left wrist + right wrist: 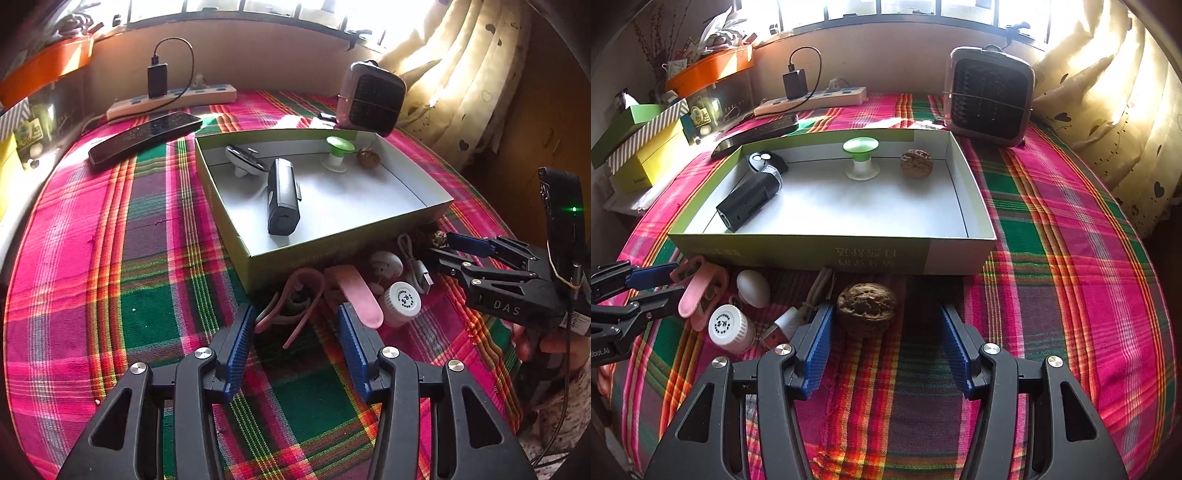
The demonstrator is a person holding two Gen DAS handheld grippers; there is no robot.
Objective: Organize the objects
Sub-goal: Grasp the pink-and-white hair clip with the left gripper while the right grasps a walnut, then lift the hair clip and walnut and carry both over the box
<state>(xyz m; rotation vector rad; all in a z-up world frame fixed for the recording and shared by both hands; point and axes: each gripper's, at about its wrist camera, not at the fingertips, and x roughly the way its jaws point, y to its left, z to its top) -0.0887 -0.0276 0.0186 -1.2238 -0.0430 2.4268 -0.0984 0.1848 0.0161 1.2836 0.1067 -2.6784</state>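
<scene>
Hidden or unclear: the pink earhook pieces (303,295) lie tangled with a grey loop; how many separate parts, cannot tell. The second walnut (439,238) shows only as a sliver in the left wrist view, beside the right gripper's blue finger. The print on the box's near wall reads mirrored or inverted; illegible.

Container: shallow green box (798,251), white inside, sits on the plaid-covered table (1071,229). In it: black rectangular device (748,201) lying at a slant, a small black-and-white round item (766,160) behind it, a green-topped white spool (861,157) upright, a walnut (916,163) near the far right corner.

Outside, along the box's near wall: pink flat piece (360,299), white egg-shaped object (753,288), white capped bottle (729,326) on its side, USB cable (415,266), walnut on the cloth (866,306).

Left gripper (295,325): jaws apart, nothing clamped; earhook pieces lie just ahead between the finger lines. Right gripper (884,319): jaws apart, the outside walnut between the tips, nearer the left pad, not pressed.

Right wrist view alone shows stacked boxes (646,147) and an orange tray (709,70) at left. Both views show a heater (990,98), power strip (812,99), dark phone (146,138).
</scene>
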